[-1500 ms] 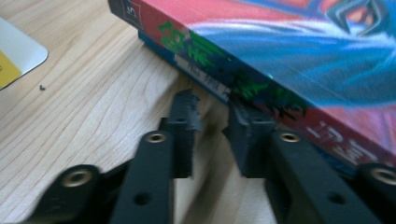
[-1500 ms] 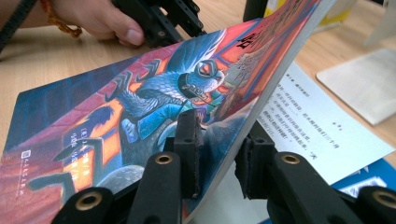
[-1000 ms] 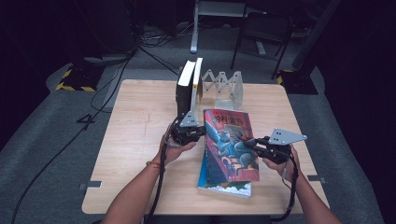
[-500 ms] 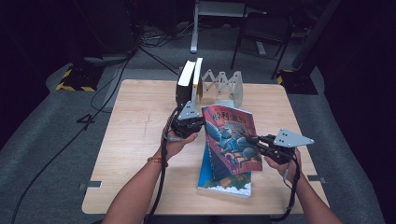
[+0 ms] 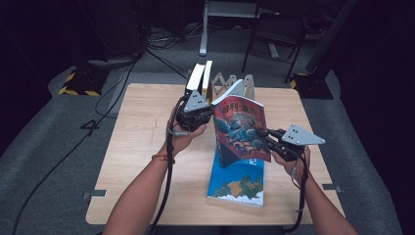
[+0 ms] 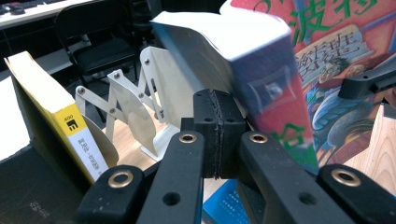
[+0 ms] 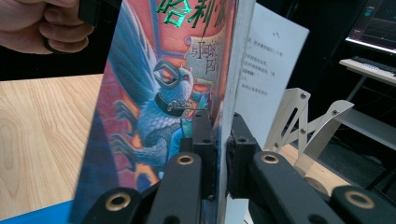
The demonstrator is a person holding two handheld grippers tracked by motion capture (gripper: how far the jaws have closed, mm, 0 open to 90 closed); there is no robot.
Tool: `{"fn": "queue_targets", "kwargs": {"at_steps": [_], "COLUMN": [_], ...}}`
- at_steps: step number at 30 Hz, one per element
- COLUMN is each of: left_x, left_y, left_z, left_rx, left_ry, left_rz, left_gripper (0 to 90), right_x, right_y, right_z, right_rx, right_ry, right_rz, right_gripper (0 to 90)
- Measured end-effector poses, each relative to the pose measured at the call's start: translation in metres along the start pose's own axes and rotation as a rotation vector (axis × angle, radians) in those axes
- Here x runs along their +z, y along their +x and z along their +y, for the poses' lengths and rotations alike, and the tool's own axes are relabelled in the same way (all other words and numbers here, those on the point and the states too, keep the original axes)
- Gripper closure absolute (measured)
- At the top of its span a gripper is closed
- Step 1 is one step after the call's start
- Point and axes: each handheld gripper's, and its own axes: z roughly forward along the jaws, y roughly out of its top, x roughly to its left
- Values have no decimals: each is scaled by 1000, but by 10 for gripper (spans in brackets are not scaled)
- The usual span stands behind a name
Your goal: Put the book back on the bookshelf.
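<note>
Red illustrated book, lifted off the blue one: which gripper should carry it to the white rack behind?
Probably the right gripper: its jaws clamp the cover edge of the red illustrated book. The left gripper is shut beside the book's corner, gripping nothing visible. It sits nearer the white rack and could steady the book.

Four books [image 5: 241, 129] — one raised, one blue [image 5: 236, 183] flat, two [image 5: 200, 81] standing; one rack [image 5: 240, 83], two grippers [image 5: 195, 115] — one table [image 5: 142, 147].

Glossy paper book cover [image 5: 240, 129], matt black plastic tool [image 7: 219, 154], pale smooth wooden table [image 5: 142, 142], white metal rack [image 6: 140, 102].
</note>
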Motion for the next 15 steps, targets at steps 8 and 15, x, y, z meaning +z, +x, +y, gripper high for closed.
{"fn": "queue_targets", "kwargs": {"at_steps": [8, 15], "left_x": [-7, -9], "left_y": [-29, -38], "left_z": [8, -9], "left_rx": [88, 118], "left_ry": [-29, 17], "left_rz": [-61, -47], "left_gripper": [880, 785], "right_x": [-26, -38], "right_y": [13, 15], "right_z": [-26, -31], "right_rx": [34, 28], "right_ry": [-36, -31], "right_rz": [16, 42], "right_gripper": [846, 845]}}
